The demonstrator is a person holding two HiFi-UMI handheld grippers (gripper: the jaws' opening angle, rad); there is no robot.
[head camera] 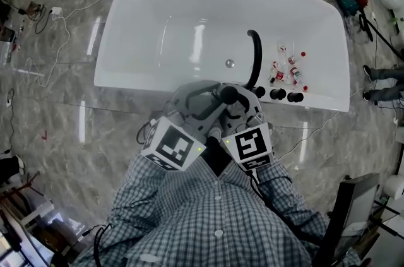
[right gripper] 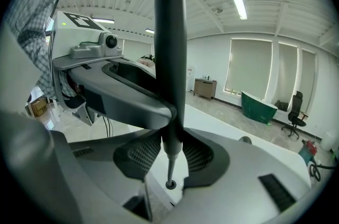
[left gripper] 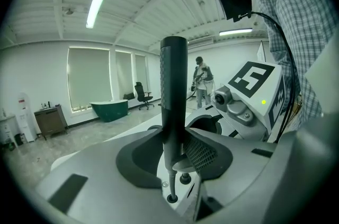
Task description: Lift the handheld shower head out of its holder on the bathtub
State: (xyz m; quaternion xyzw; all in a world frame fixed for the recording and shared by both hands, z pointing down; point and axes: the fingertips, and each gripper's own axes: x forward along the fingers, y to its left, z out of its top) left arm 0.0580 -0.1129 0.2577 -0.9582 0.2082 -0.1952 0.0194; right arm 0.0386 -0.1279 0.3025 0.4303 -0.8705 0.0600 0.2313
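Gripping black shower head (left gripper: 174, 85) with both tools: your left gripper (left gripper: 170, 157) and right gripper (right gripper: 170, 154) fingers are clamping its upright handle, centre frame, at bathtub (head camera: 145, 26) near rim.

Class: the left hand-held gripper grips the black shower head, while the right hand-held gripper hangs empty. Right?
Wrong. The right hand-held gripper also grips the black shower head, as the right gripper view shows; the left hand-held gripper does grip it.
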